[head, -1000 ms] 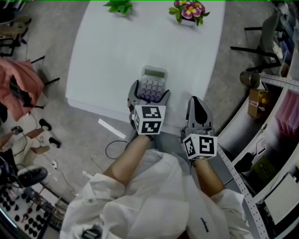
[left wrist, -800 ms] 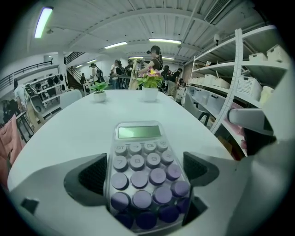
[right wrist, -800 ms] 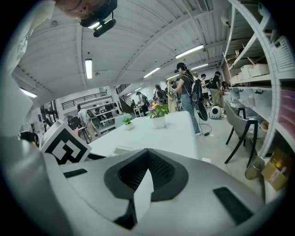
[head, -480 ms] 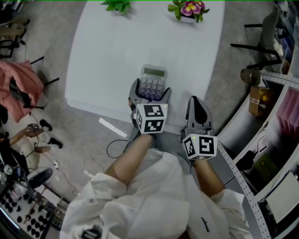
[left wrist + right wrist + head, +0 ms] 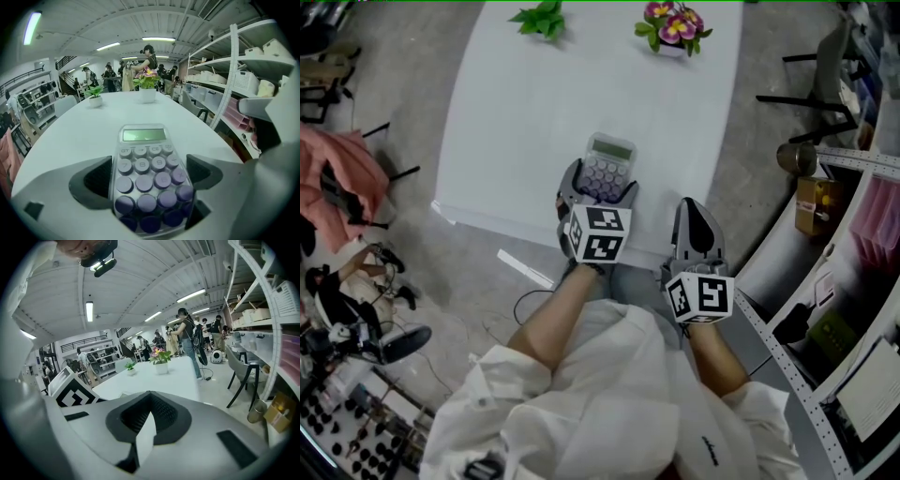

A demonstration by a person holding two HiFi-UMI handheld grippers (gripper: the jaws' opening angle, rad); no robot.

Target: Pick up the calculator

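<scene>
Hardly anything had moved over the last second. The left gripper [image 5: 601, 184] sat only a shade farther up the head view, and the calculator kept its place between the jaws. I took that to mean the reach was over, the grip had settled, and only the lift remained.

The broad white tabletop [image 5: 516, 112] filled the upper middle of the head view, bare apart from a few things. Its near edge ran just in front of the person's white sleeves.

The left gripper reached over that near edge. Its jaws were drawn in against the two long sides of the slim clear-cased calculator with round purple keys [image 5: 610, 156]. In the left gripper view each dark pad appeared to meet the casing with no gap showing. The lower key rows lay between the jaws, while the green display and top rows stuck out beyond them. Whether the calculator had already left the tabletop could not be told.

The right gripper [image 5: 695, 208] hung just off the tabletop's near edge, beside the left one. Its jaws were pressed together on nothing.

At the far end stood a small pot of pink and yellow flowers [image 5: 673, 26] and a small green plant [image 5: 540, 17], both well apart from the calculator.
</scene>
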